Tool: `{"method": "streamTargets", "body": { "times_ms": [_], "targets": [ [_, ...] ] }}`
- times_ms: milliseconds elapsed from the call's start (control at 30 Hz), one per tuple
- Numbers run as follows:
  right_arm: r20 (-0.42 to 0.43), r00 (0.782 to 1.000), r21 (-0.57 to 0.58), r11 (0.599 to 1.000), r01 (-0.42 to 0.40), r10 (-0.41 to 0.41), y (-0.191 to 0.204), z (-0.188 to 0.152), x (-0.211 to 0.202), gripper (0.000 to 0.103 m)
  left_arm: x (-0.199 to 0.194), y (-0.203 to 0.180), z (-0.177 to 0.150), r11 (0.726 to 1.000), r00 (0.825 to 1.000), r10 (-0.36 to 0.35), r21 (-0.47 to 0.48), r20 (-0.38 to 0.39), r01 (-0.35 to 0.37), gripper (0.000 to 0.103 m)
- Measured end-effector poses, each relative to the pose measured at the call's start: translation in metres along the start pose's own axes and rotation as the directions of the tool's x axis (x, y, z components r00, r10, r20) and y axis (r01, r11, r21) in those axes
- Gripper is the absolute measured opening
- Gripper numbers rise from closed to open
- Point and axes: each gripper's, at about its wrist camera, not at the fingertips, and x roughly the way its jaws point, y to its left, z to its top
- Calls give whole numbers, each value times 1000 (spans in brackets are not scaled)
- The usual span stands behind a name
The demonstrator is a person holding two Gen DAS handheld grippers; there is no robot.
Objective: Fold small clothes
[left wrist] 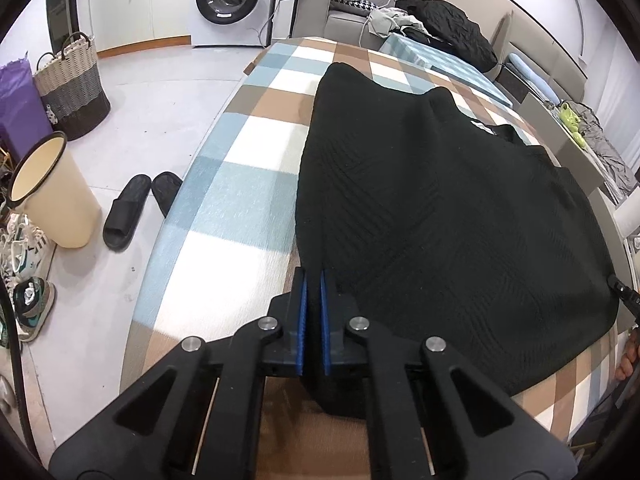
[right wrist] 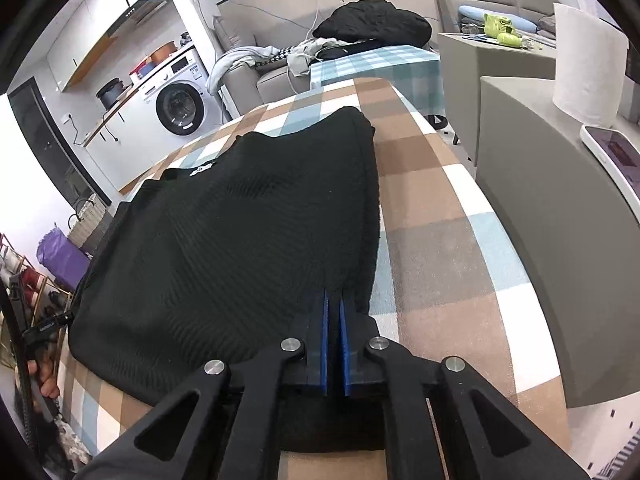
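Both tools are clamped on the black knit top (left wrist: 432,208): my left tool (left wrist: 313,276) has its blue pads (left wrist: 303,320) drawn together on the near left corner of the hem, and my right tool (right wrist: 334,296) has its pads (right wrist: 345,344) pinched on the near right corner, with dark fabric showing between and under the fingers in both views. That top lies spread flat on the table (left wrist: 224,208), which is covered in a checked cloth of blue, tan and white squares. It reaches from the table's near edge, where I hold it, toward the far edge, and a small white label (right wrist: 201,169) shows at its far end. On its left side the table is bare cloth out to the left edge; on its right a strip of cloth runs along the right edge. On the floor off the left edge sit a pair of black slippers (left wrist: 138,208), a cream bin (left wrist: 52,192) and a woven basket (left wrist: 74,88), with a washer (left wrist: 234,0) against the far wall. Beyond the far edge a sofa (right wrist: 260,76) carries a heap of clothes (right wrist: 374,26). Off the right edge stands a grey cabinet (right wrist: 532,208) with a paper roll (right wrist: 586,64) on top.
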Motion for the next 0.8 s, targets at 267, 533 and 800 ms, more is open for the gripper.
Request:
{"method": "streamTargets", "body": {
  "times_ms": [267,533,800],
  "targets": [
    [-57,997,-35,999,41,-42,0,-4,-3,13,-17,-1,-12,999,999,31,28,-14,-30,10],
    [-10,1000,-19,999,26,-26,0,6,-6,44,-28,13,9,999,1000,15,-51,24,-13,39],
    [37,999,-13,1000,21,-21,7,17,-14,58,-13,-4,51,1000,999,0,-22,39,1,47]
  ]
}}
